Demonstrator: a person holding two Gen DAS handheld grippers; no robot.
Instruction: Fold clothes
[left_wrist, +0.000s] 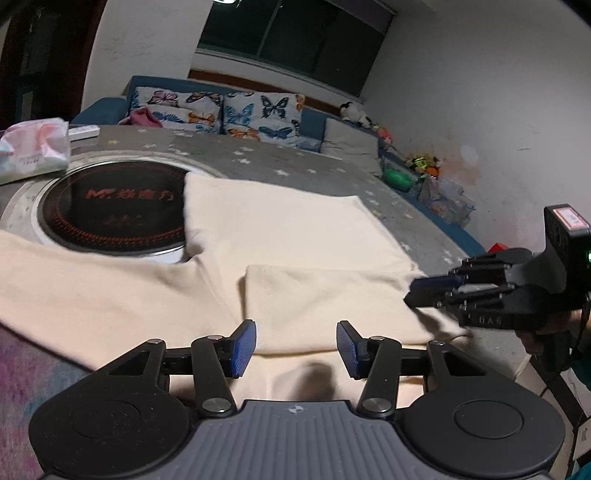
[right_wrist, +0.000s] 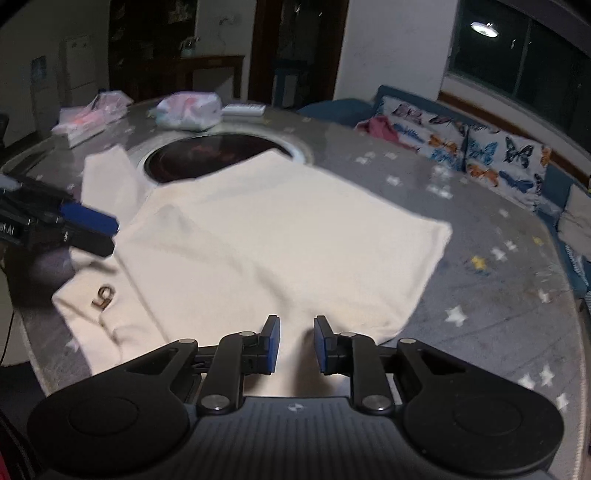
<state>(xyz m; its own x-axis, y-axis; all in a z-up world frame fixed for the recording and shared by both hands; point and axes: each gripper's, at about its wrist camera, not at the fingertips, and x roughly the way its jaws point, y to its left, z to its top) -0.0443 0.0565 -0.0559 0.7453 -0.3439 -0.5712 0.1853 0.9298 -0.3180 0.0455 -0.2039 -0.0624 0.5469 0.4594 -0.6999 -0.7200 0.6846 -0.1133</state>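
Left wrist view: the left gripper (left_wrist: 295, 349) hangs over the near part of the cream garment (left_wrist: 295, 240), its 2 blue pads wide apart with only cloth showing between them.
Right wrist view: the right gripper (right_wrist: 295, 345) sits over the garment's near hem, its 2 pads a narrow gap apart and nothing pinched between them.
Garment: the cream cloth lies spread on the round table (right_wrist: 498, 314), partly folded, with a folded flap (left_wrist: 325, 295) at 12 o'clock from the left gripper and a small metal logo (right_wrist: 104, 296) at 9 o'clock from the right gripper.
Other gripper seen: the right gripper (left_wrist: 424, 291) enters the left wrist view at 3 o'clock, its tips touching the cloth's edge; the left gripper (right_wrist: 99, 232) enters the right wrist view at 9 o'clock.
In the way: a black round hotplate (left_wrist: 114, 214) set in the table centre, its near edge covered by the garment.
Around: a tissue pack (left_wrist: 35, 149) at 10 o'clock, a white remote (right_wrist: 243, 109) at 12 o'clock, and butterfly cushions (left_wrist: 236, 114) on a blue sofa (left_wrist: 99, 107) beyond the table.
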